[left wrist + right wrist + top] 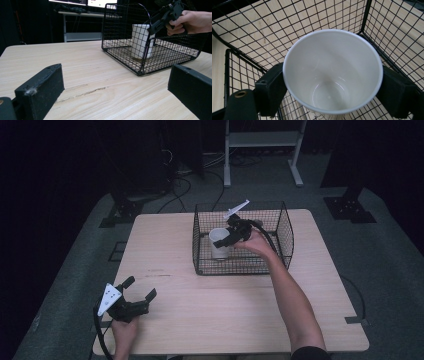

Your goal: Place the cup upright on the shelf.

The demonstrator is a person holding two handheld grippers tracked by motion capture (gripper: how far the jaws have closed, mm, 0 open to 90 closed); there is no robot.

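A dark room surrounds us, with a white shelf frame [262,140] behind and a pale wooden bench [200,320] under the lights. On the bench, toward its far edge and a little right of centre, sits a black wire basket [285,227]. Inside it, in the left half near the front wall, a white cup [218,245] stands upright, its long axis vertical and its mouth open to the top.

Our right tool [235,234] is reached into the basket from above and from the right. Its jaws straddle the cup just below the rim, one on each side; in the right gripper view both pads look pressed against the cup wall, so we judge it gripped, though the cup's base appears to rest on the basket floor. Any lift, we judge, must go straight up along the cup's axis to clear the wire walls.

Our left tool [131,301] lies well apart, near the front left corner of the bench, jaws spread wide and holding nothing.
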